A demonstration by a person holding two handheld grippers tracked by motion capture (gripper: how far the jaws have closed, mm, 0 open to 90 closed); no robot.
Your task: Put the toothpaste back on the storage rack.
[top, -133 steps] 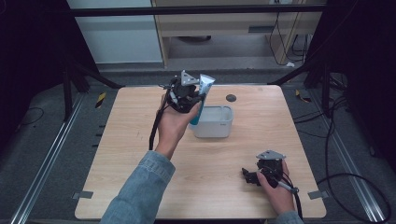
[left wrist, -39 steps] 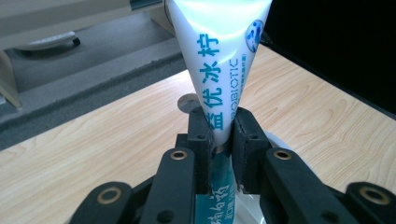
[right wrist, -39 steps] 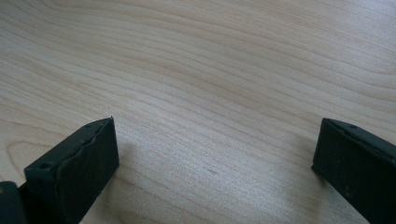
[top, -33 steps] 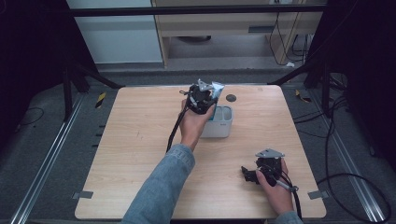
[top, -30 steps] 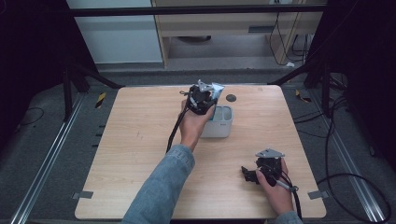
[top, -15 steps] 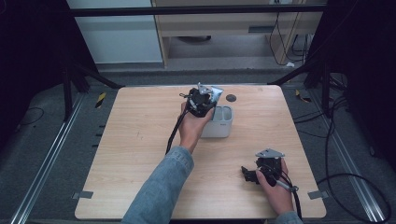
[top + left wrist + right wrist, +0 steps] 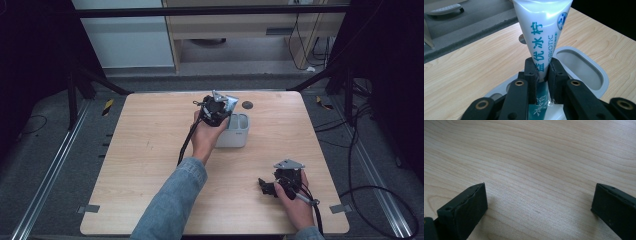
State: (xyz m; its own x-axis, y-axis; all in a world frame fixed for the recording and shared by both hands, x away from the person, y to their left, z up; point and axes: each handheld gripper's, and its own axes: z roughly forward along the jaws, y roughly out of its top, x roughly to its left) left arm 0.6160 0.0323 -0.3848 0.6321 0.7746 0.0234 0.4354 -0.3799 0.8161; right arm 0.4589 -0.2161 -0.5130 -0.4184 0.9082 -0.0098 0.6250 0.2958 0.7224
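My left gripper (image 7: pixel 216 107) (image 7: pixel 543 67) is shut on a white toothpaste tube (image 7: pixel 544 32) with blue lettering. It holds the tube upright over a pale grey holder (image 7: pixel 239 137) at the table's back middle. The tube's teal lower end reaches down toward the holder's near compartment, and the holder's far oval compartment (image 7: pixel 596 72) lies open beyond the jaws. My right gripper (image 7: pixel 265 186) (image 7: pixel 539 202) rests on the table at the front right. It is open, with bare wood between its black fingers (image 7: pixel 464 210).
A small dark round disc (image 7: pixel 247 105) (image 7: pixel 522 38) lies on the wood just behind the holder. The wooden table (image 7: pixel 150 150) has bare room on its left half. Dark stands and cables surround the table on the floor.
Since the earliest frame my left hand has carried the tube to the right and down, over the holder. Over the last second it has hardly moved. The right gripper has stayed put.
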